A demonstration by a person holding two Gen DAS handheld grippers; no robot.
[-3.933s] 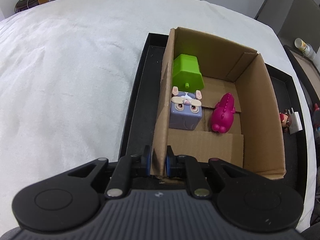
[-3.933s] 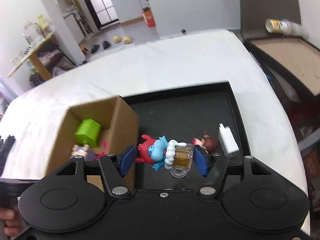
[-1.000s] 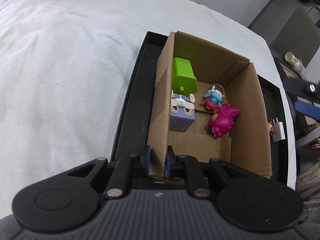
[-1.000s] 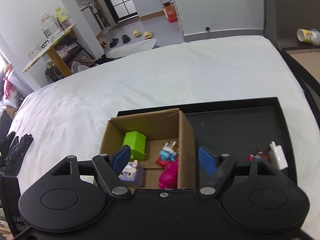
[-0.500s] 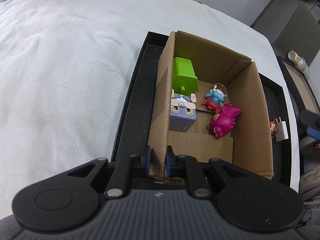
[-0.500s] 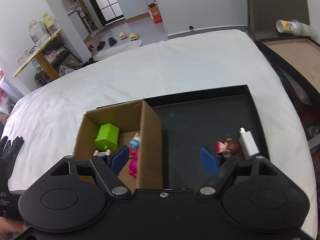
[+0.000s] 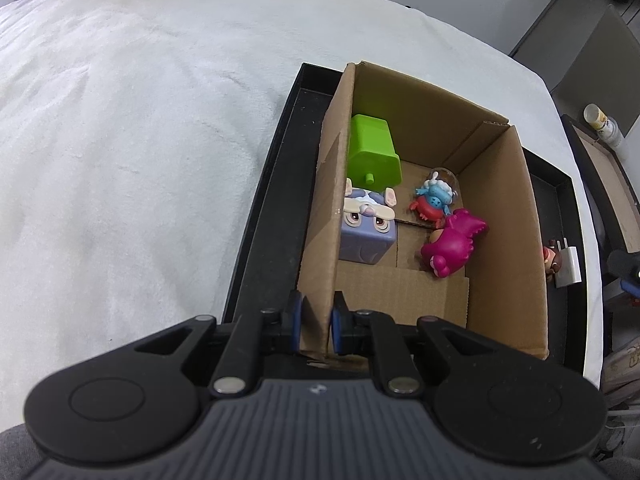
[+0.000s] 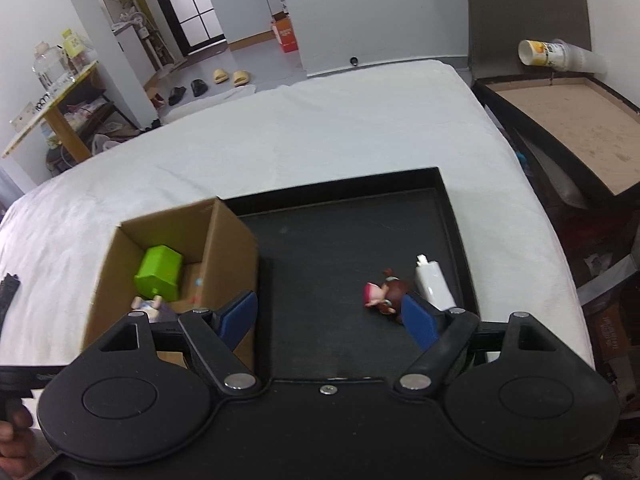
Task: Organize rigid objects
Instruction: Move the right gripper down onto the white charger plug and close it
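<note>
The left claw (image 7: 316,326) is clamped tight on the near-left wall of the cardboard box (image 7: 502,264), which sits at the 9 o'clock end of the black tray (image 8: 352,236) on the white bed (image 7: 140,140). Inside the box, near to far, lie a magenta toy (image 7: 454,246) and a purple cube figure (image 7: 368,226), then a blue-and-red figure (image 7: 434,200) and a green block (image 7: 372,150). The right claw (image 8: 328,318) hangs wide and empty over bare tray, with a brown-haired figurine (image 8: 386,292) touching a white plug (image 8: 434,282) at its 2 o'clock.
</note>
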